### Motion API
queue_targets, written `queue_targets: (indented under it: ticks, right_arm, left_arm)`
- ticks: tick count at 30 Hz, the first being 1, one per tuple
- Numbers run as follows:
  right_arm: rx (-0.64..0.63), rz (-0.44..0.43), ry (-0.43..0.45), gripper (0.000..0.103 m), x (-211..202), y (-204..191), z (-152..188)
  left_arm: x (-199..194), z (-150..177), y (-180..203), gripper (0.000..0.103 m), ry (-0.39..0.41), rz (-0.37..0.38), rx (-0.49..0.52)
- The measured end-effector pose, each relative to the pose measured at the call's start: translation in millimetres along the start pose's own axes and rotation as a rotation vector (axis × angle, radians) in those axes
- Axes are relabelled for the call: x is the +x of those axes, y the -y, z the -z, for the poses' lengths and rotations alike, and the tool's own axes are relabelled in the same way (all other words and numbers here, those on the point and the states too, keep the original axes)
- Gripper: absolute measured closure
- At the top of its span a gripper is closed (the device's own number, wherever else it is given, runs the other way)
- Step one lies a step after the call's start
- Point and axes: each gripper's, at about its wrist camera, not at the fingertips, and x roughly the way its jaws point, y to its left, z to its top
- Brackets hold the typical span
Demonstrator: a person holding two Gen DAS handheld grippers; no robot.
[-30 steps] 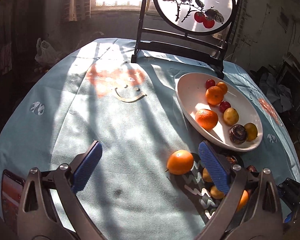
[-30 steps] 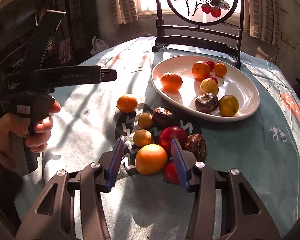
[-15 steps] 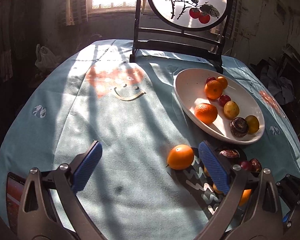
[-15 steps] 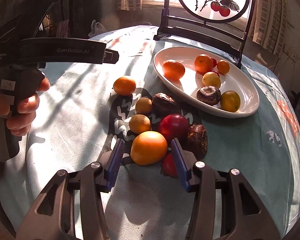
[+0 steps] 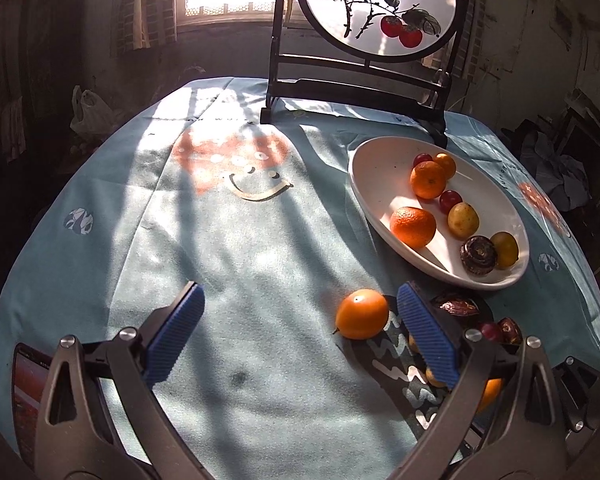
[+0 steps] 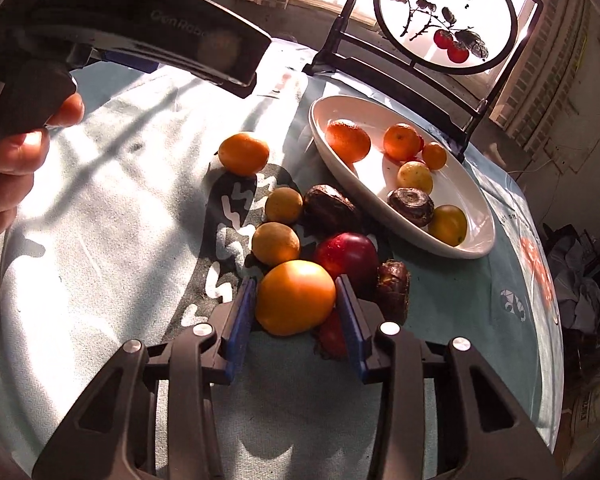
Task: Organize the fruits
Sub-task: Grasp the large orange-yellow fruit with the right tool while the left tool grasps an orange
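A white oval plate (image 5: 380, 168) (image 6: 476, 200) holds several fruits at the right of the blue-clothed table. Loose fruit lies on a dark patterned patch of the cloth. My right gripper (image 6: 295, 298) has its blue pads against both sides of a large orange fruit (image 6: 295, 296) in that pile, beside a red apple (image 6: 346, 254) and two small yellow fruits. My left gripper (image 5: 300, 334) is open and empty above the cloth. A lone orange fruit (image 5: 362, 314) (image 6: 244, 153) lies just inside its right finger (image 5: 428, 340).
A dark stand with a round painted screen (image 5: 380, 12) (image 6: 444, 20) rises behind the plate. A phone (image 5: 26, 380) lies at the near left table edge. Dark brown fruits (image 6: 330, 208) sit between pile and plate. The left hand and its gripper body (image 6: 120, 24) fill the right wrist view's upper left.
My right gripper moved forward over the pile and its pads closed in on the large orange fruit. My left gripper drifted slightly forward, still open.
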Motion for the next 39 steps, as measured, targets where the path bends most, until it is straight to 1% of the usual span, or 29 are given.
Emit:
queue_targets:
  ticks: [3, 4, 5, 7, 8, 11, 13, 14, 16, 18, 19, 21, 24, 29, 34, 39]
  right_arm:
    - [0.010, -0.010, 0.001, 0.063, -1.6, 1.9, 0.9]
    - [0.031, -0.037, 0.003, 0.063, -2.9, 6.1, 0.8]
    - [0.069, -0.082, 0.004, 0.063, -4.6, 12.3, 0.4]
    - [0.176, -0.202, 0.016, 0.063, -8.6, 29.8, -0.7]
    - [0.227, -0.246, 0.032, 0.063, -11.2, 39.0, -0.9]
    - [0.340, -0.305, 0.096, 0.063, -21.6, 60.9, -1.2]
    - [0.399, -0.327, 0.134, 0.063, -27.8, 72.3, -0.8]
    - [0.423, -0.334, 0.151, 0.062, -30.8, 76.6, -0.4]
    - [0.462, -0.343, 0.179, 0.062, -34.6, 84.9, -0.2]
    - [0.484, -0.339, 0.193, 0.062, -36.7, 89.2, 0.1]
    - [0.491, -0.337, 0.194, 0.063, -36.7, 90.8, 0.6]
    - [0.504, -0.327, 0.189, 0.063, -35.4, 93.2, 1.6]
    - [0.515, -0.324, 0.186, 0.063, -34.6, 94.4, 4.2]
    - [0.512, -0.320, 0.194, 0.063, -36.9, 94.0, 5.2]
    - [0.515, -0.317, 0.190, 0.063, -37.3, 94.2, 5.5]
    - [0.512, -0.317, 0.191, 0.063, -37.5, 93.9, 5.5]
  left_arm:
    - [0.6, 0.2, -1.4, 0.004, -0.003, 0.002, -0.006]
    - [0.7, 0.2, -1.6, 0.004, -0.004, 0.001, -0.006]
    - [1.5, 0.3, -1.8, 0.004, -0.008, 0.002, -0.007]
    - [3.6, 0.7, -2.4, 0.004, -0.015, 0.006, -0.009]
    - [4.5, 1.4, -1.9, 0.004, -0.018, 0.009, -0.009]
    - [9.0, 4.0, 3.8, 0.004, -0.026, 0.022, 0.022]
    - [12.5, 7.3, 11.8, 0.004, -0.033, 0.039, 0.071]
    - [15.8, 8.6, 16.0, 0.005, -0.046, 0.060, 0.095]
    - [22.1, 12.1, 22.6, 0.012, -0.068, 0.091, 0.127]
    - [28.2, 15.8, 29.7, 0.028, -0.086, 0.104, 0.173]
    - [31.0, 17.6, 32.9, 0.032, -0.092, 0.102, 0.193]
    - [35.9, 21.4, 36.8, 0.045, -0.105, 0.107, 0.218]
    - [40.7, 23.7, 37.4, 0.050, -0.117, 0.119, 0.227]
    - [44.9, 23.2, 36.8, 0.053, -0.118, 0.130, 0.231]
    - [48.8, 24.4, 42.2, 0.054, -0.119, 0.122, 0.257]
    - [54.5, 23.9, 41.3, 0.059, -0.133, 0.118, 0.251]
